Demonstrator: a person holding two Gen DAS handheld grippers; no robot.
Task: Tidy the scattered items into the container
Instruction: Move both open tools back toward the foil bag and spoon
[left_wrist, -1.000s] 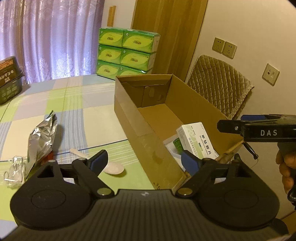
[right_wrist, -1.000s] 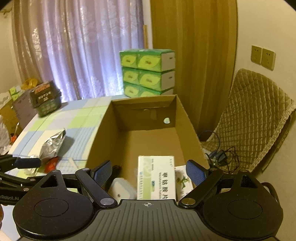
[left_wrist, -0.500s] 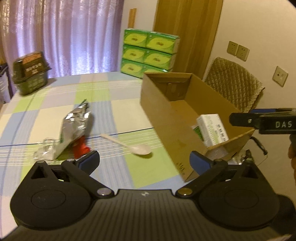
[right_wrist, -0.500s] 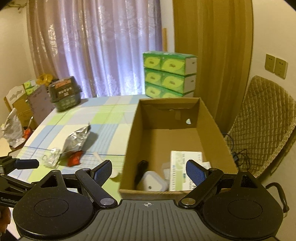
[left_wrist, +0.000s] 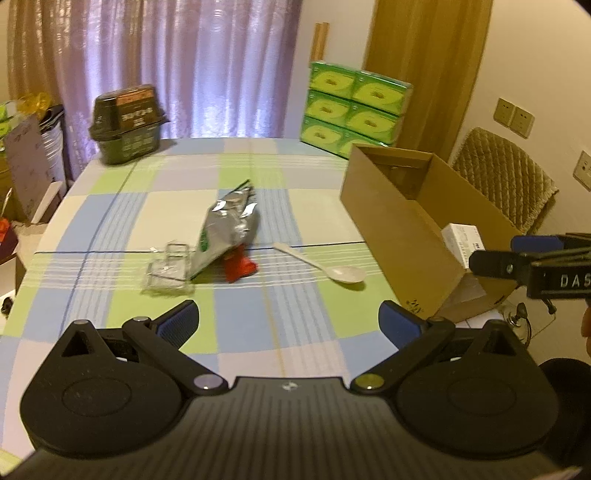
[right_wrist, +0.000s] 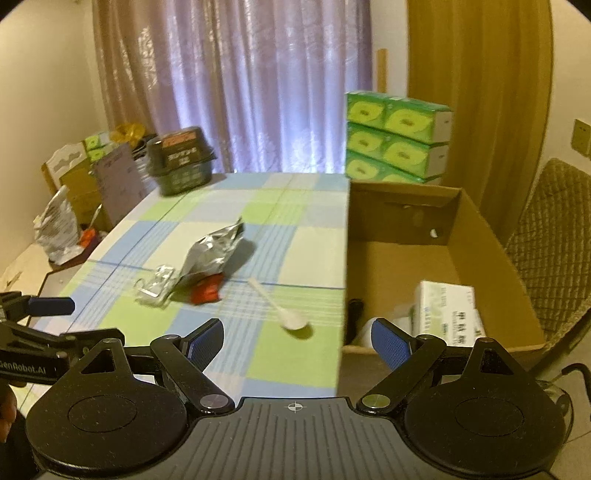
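Note:
An open cardboard box (left_wrist: 402, 225) (right_wrist: 480, 236) stands at the table's right edge, with white medicine boxes (right_wrist: 445, 312) and a dark object inside. On the checked cloth lie a silver foil bag (left_wrist: 225, 229) (right_wrist: 208, 254), a red packet (left_wrist: 240, 266) (right_wrist: 206, 290), a clear plastic wrapper (left_wrist: 168, 271) (right_wrist: 155, 284) and a white plastic spoon (left_wrist: 325, 264) (right_wrist: 280, 306). My left gripper (left_wrist: 288, 323) is open, near the table's front edge, well short of the items. My right gripper (right_wrist: 297, 341) is open over the box's near left corner, empty.
A dark basket (left_wrist: 127, 123) sits at the table's far left corner. Green tissue packs (left_wrist: 354, 107) are stacked behind the box. A quilted chair (left_wrist: 506, 188) stands to the right. Bags and cartons (right_wrist: 70, 206) crowd the floor left of the table.
Both grippers have pulled back and up from the box and swung left, so the scattered items on the cloth now show. Both stayed open and empty.

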